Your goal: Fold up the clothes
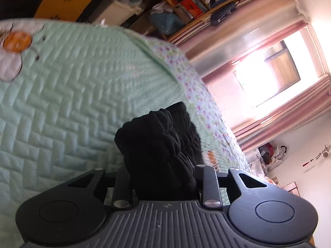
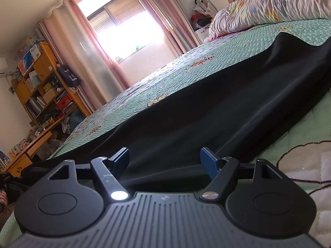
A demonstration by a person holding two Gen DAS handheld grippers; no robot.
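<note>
At lower centre of the left wrist view, the left gripper (image 1: pixel 163 175) was seen clamped on a bunched, elasticated part of the black garment (image 1: pixel 159 144), which was lifted above the green quilted bedspread (image 1: pixel 72 103). At lower centre of the right wrist view, the right gripper (image 2: pixel 164 160) was held with its fingers (image 2: pixel 209 163) spread wide, nothing gripped, above the same garment (image 2: pixel 217 107), spread smooth and flat across the bedspread (image 2: pixel 238 41) toward the upper right.

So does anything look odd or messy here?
Only the black garment: it lies rumpled, not flat, on the green quilt, and its gathered waistband is bunched in the left gripper. The right gripper is open, holding nothing.
</note>
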